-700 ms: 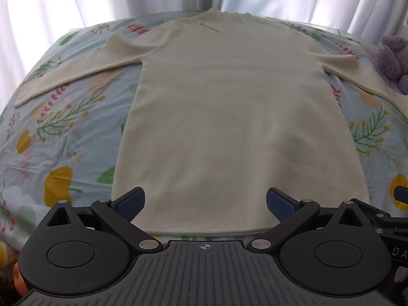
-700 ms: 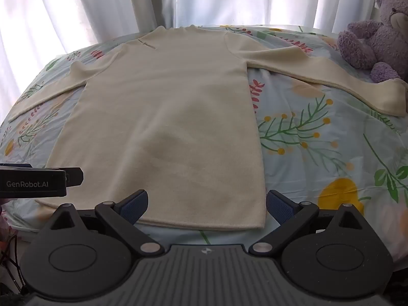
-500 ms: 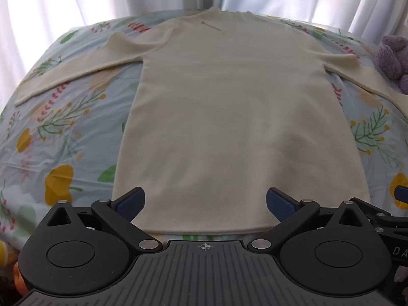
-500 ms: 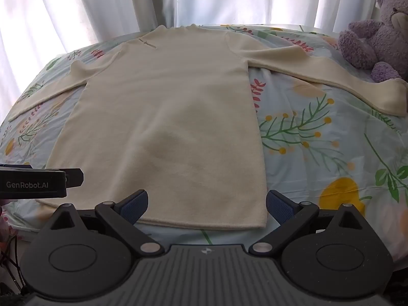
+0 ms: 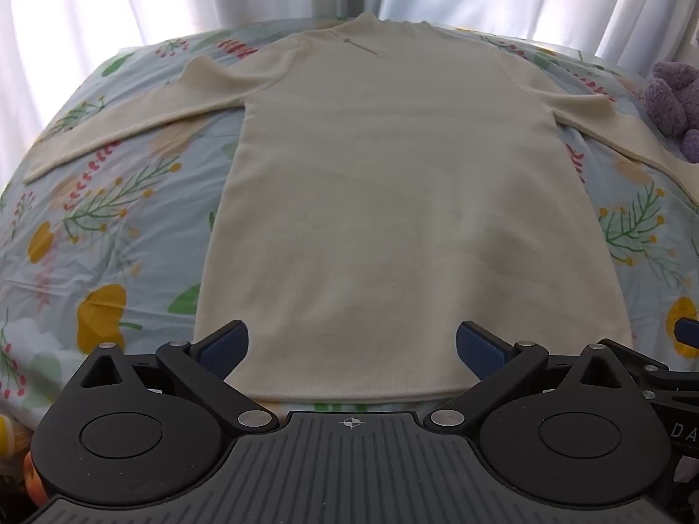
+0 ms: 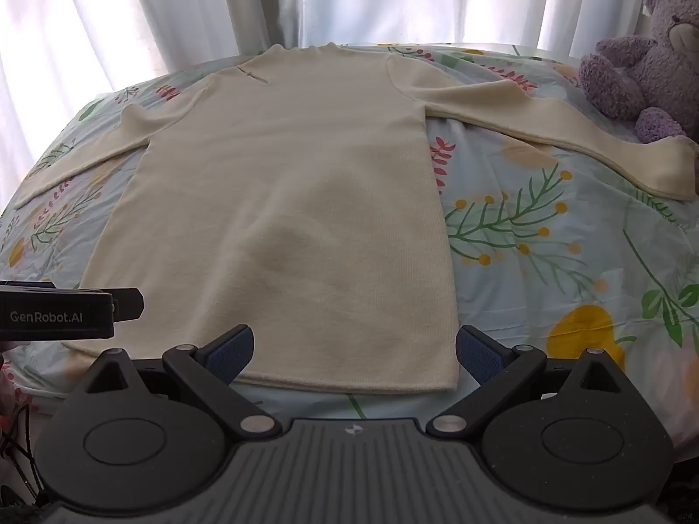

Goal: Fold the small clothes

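Your cream sweater lies flat on the floral bedspread, sleeves spread, hem toward you. Your left hand-held gripper and right hand-held gripper both gape wide over that hem, seemingly not touching it. A purple teddy sits beyond the sweater's right sleeve.

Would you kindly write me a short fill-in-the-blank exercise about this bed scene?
1. The cream sweater lies flat with both sleeves spread ____.
2. The jaws of the left gripper and the right gripper are both ____.
3. The purple teddy bear sits by the sweater's ____ sleeve.
4. The floral bedsheet lies ____ the sweater.

Missing words: outward; open; right; under
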`<action>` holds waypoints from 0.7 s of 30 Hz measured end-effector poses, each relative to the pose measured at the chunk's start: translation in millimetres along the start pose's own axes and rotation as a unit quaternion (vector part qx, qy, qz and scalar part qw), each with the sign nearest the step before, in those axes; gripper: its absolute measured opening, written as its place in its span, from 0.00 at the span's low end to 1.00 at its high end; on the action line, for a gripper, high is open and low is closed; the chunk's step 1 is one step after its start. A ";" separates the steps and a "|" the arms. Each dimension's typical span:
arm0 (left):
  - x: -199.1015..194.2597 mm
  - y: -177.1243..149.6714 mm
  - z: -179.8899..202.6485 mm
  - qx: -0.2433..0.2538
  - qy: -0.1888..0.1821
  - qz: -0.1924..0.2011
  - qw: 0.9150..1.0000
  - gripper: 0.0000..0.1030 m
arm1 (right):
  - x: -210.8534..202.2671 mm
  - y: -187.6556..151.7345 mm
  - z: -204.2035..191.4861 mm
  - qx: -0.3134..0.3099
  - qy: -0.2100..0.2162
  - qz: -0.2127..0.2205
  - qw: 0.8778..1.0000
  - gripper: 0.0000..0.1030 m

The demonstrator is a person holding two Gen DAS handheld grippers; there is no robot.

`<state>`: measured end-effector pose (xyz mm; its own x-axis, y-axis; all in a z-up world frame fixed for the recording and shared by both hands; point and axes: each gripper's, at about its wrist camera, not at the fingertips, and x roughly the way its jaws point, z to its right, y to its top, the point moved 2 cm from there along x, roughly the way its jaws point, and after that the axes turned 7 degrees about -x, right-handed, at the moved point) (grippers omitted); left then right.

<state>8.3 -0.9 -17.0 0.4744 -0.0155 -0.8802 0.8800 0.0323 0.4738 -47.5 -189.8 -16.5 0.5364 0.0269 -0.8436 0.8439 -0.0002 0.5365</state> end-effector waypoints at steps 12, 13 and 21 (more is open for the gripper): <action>-0.5 -0.4 -0.6 0.001 0.000 0.000 1.000 1.00 | -3.0 -0.3 0.2 0.000 -0.001 0.001 1.000 0.96; -0.5 -0.5 -0.7 0.001 0.000 0.000 1.000 1.00 | -2.9 -0.2 0.1 0.000 -0.001 0.001 1.000 0.96; -0.2 -0.3 -0.7 0.002 0.000 0.000 1.000 1.00 | -2.6 -0.4 -0.3 0.000 -0.001 0.002 1.000 0.96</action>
<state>7.9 -0.2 -17.0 0.4743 -0.0163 -0.8802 0.8802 0.0288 0.4737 -49.2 -189.5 -14.4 0.5390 0.0252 -0.8420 0.8422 0.0006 0.5391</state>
